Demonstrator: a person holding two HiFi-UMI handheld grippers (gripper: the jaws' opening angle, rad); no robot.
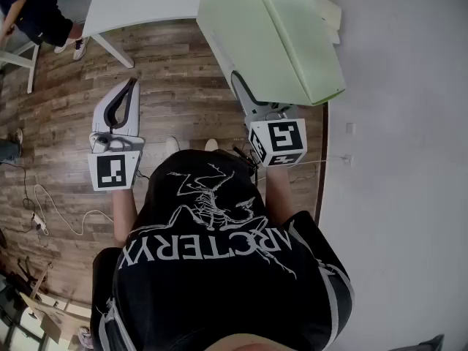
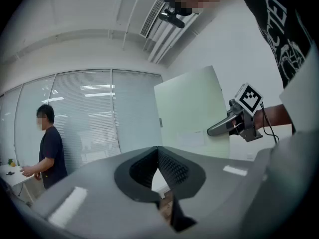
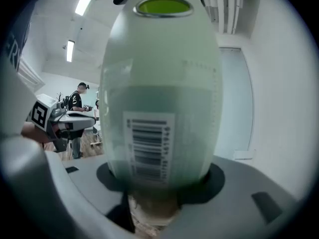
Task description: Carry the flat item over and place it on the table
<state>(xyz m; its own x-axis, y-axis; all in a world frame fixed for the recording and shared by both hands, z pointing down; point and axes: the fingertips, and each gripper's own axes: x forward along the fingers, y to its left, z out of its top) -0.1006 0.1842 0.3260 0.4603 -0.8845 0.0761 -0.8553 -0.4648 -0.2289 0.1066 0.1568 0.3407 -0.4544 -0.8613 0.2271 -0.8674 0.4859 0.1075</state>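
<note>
A large, flat, pale green board [image 1: 270,28] is held up off the floor and tilted, with its lower edge in my right gripper [image 1: 245,93]. In the right gripper view the board [image 3: 159,93] fills the middle, a barcode label [image 3: 148,146] faces the camera, and the right gripper [image 3: 159,183] is shut on its edge. My left gripper [image 1: 131,82] hangs apart at the left over the wood floor. Its pads meet with nothing between them, so the left gripper [image 2: 158,156] is shut. The left gripper view also shows the board [image 2: 192,113] and the right gripper [image 2: 219,128].
A white table [image 1: 139,2] stands ahead, just left of the board's far end. A person in dark clothes [image 1: 36,9] stands at the far left by a white frame [image 1: 18,57]. Cables [image 1: 51,203] trail on the floor at left. A white wall [image 1: 402,159] runs close on the right.
</note>
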